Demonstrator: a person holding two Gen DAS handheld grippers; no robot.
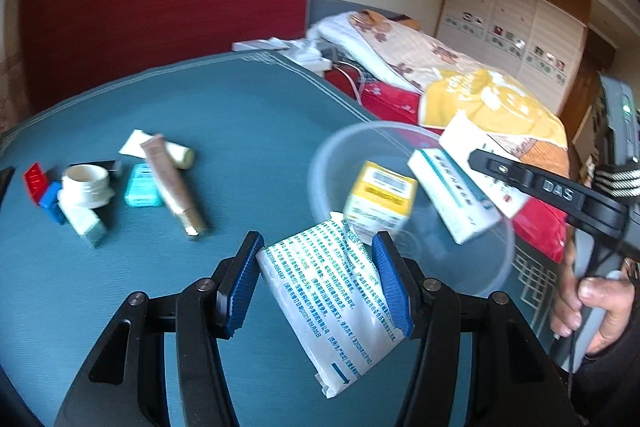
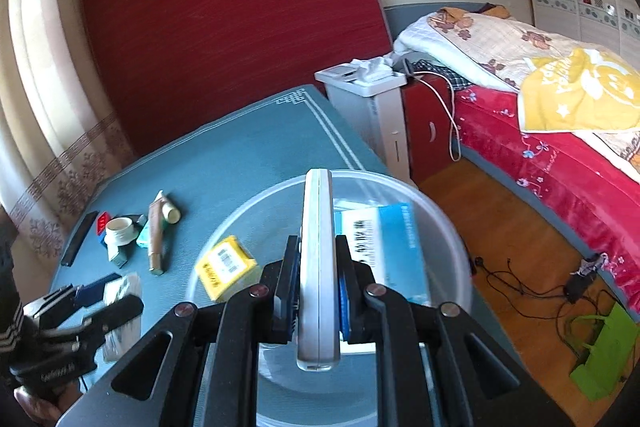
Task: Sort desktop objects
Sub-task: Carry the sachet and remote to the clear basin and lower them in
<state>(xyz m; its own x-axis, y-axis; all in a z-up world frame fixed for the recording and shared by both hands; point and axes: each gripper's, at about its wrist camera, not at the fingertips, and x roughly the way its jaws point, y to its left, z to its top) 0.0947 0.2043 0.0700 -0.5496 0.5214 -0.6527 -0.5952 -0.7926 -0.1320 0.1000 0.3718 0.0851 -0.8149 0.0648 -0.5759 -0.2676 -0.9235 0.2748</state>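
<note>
Both grippers carry items to the clear bowl [image 2: 448, 227]: left gripper [image 1: 320, 279] clamps a printed sachet [image 1: 328, 299], right gripper [image 2: 318, 291] pinches a flat white box [image 2: 318, 267]; each must next open over it.

White printed sachet [image 1: 328, 303] clamped tilted; yellow box [image 1: 380, 199], perhaps medicine, in clear bowl [image 1: 320, 179].

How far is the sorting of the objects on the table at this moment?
Done: a yellow box and a blue-white box lie in the clear bowl. In hand: the left gripper holds a white sachet; the right gripper holds a flat white box over the bowl. Left: the tubes and white jar on the table.
</note>
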